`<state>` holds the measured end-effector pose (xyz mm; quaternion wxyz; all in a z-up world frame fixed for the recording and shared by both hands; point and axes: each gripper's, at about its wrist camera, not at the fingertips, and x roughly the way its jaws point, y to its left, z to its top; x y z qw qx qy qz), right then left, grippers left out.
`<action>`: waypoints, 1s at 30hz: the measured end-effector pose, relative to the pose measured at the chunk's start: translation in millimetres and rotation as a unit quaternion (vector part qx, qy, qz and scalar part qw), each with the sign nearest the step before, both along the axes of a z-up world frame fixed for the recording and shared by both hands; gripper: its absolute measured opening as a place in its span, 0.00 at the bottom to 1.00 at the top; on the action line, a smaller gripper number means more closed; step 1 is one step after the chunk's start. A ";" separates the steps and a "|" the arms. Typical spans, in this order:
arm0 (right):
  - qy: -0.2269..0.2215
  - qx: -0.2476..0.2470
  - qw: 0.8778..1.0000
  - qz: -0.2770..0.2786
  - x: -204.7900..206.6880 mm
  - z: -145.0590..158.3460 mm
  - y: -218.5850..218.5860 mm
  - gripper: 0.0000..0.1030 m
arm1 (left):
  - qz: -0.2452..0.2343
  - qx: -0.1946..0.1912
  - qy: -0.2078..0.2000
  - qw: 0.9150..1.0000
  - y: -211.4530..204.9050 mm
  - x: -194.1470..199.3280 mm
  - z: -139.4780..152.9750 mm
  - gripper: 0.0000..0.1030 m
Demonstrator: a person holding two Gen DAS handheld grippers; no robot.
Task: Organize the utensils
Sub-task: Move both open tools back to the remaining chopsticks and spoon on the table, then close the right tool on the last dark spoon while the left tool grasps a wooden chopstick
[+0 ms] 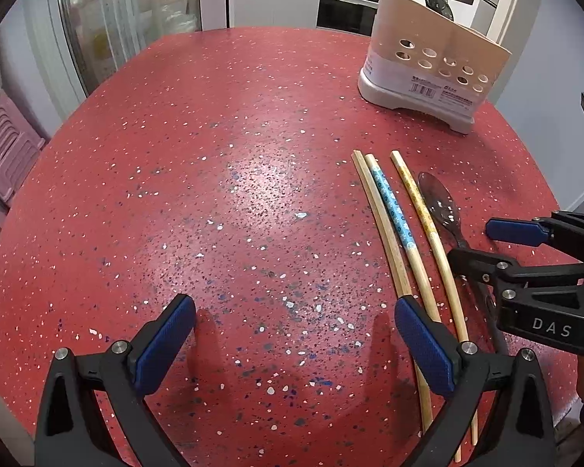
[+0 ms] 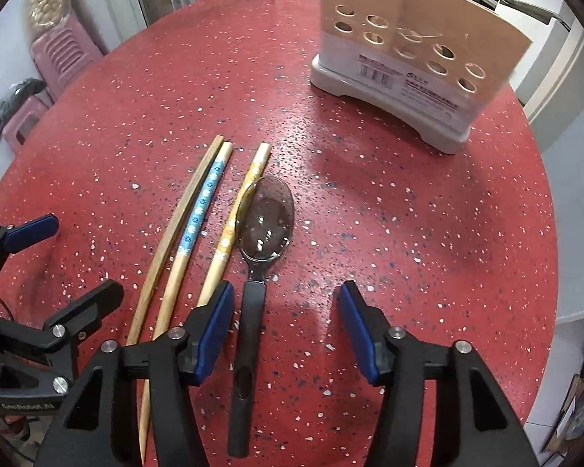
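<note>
Plainly the work is at a pick-up step: three chopsticks and a spoon lie loose on the red speckled desk (image 2: 408, 214), and the perforated utensil holder (image 2: 408, 50) stands upright at the far right of it, well apart from them, with a few utensils already poking out of its top. The right claw (image 2: 286, 327) is released, its blue pads spread wide and low over the desk, with the dark handle of the spoon (image 2: 266, 214) lying between them, close beside the left pad; nothing is gripped. The spoon's clear bowl points toward the holder and sits just beside the yellow-patterned chopstick (image 2: 233, 229), seemingly touching or overlapping it. Next to that lie the blue-patterned chopstick (image 2: 198, 210) and the plain chopstick (image 2: 175, 225), side by side. The left claw (image 1: 294, 334) is also released and holds nothing, hovering over bare desk with its right pad over the chopsticks' near ends. I judge the spoon is the next item: the right claw should centre on the handle, close, lift clear of the neighbouring chopstick, then carry it over and lower it handle-down into the holder.
</note>
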<state>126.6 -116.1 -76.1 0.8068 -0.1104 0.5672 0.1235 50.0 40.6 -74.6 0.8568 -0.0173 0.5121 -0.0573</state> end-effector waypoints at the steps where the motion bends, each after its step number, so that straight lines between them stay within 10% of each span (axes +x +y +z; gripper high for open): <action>1: 0.001 0.001 1.000 0.003 0.6 0.0 2.5 0.51 | -0.001 0.000 0.000 1.000 -1.4 2.7 -0.6 1.00; 8: -0.003 0.010 1.000 0.001 3.7 2.7 6.8 0.12 | -0.013 -0.006 0.010 1.000 -13.3 11.5 -0.4 1.00; 30: -0.001 0.097 0.995 -0.019 -5.3 10.7 -60.5 0.12 | -0.037 0.040 0.053 0.997 -50.4 49.7 -6.0 1.00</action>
